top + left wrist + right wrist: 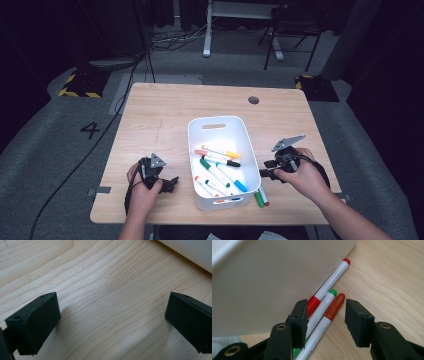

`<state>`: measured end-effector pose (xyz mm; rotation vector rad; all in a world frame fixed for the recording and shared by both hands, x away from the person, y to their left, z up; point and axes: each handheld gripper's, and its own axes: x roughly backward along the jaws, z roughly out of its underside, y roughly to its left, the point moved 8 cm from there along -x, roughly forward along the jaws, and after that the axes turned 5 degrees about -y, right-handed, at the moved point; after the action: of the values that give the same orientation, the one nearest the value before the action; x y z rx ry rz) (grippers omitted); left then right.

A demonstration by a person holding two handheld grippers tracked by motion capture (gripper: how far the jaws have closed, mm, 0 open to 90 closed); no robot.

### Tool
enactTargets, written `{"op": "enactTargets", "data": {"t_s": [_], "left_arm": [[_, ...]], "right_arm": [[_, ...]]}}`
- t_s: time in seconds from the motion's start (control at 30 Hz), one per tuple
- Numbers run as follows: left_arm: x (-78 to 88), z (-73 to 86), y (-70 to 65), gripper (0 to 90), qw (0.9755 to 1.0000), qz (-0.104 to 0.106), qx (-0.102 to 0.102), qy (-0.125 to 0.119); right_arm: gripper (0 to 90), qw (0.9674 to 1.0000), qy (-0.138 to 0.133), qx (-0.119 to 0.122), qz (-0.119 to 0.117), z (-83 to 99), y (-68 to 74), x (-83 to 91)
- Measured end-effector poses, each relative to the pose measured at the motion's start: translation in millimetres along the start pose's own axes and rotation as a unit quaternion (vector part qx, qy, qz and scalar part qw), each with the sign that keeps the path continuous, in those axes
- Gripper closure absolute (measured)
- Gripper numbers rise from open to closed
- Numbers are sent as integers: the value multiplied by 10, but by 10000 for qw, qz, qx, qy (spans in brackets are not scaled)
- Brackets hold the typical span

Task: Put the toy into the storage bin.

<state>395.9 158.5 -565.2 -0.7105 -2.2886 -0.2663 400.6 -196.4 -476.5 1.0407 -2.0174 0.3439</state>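
Three markers lie on the wooden table point(165, 110) against the right outer wall of a white bin point(220, 125): a red-capped one point(329, 282), a green-tipped one point(325, 305) and an orange-capped one point(333, 307). My right gripper point(327, 320) is low over them, open; the orange marker lies between the jaws, untouched by the pads. In the high view this gripper point(266, 173) sits beside the bin's right wall, just above the loose markers point(260, 198). My left gripper point(170, 184) rests left of the bin, open point(112, 305) over bare wood with nothing between its jaws.
The bin holds several markers point(220, 167) with coloured caps. Its white wall point(190, 252) shows at the upper right of the left gripper view. A round grommet point(253, 100) is set in the table's far side. The table's front edge runs just behind both hands.
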Motion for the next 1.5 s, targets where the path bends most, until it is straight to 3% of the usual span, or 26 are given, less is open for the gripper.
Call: {"op": "enactTargets", "data": {"t_s": [0.7, 0.93, 1.13, 1.4, 1.5], "left_arm": [[0, -1, 1, 1, 10000, -6, -6, -2], [0, 0, 2, 1, 10000, -6, -7, -1], [1, -1, 4, 1, 10000, -2, -31, 3], [2, -1, 4, 1, 10000, -9, -29, 4], [1, -1, 3, 1, 10000, -7, -18, 2]], "right_arm": [[581, 9989, 462, -19, 1, 408, -29, -407], [638, 9981, 599, -73, 100, 482, -90, -429], [757, 9970, 682, -33, 374, 534, -193, -382], [773, 9956, 776, -17, 517, 550, -252, -352], [773, 9960, 750, -105, 465, 554, -245, -351]]}}
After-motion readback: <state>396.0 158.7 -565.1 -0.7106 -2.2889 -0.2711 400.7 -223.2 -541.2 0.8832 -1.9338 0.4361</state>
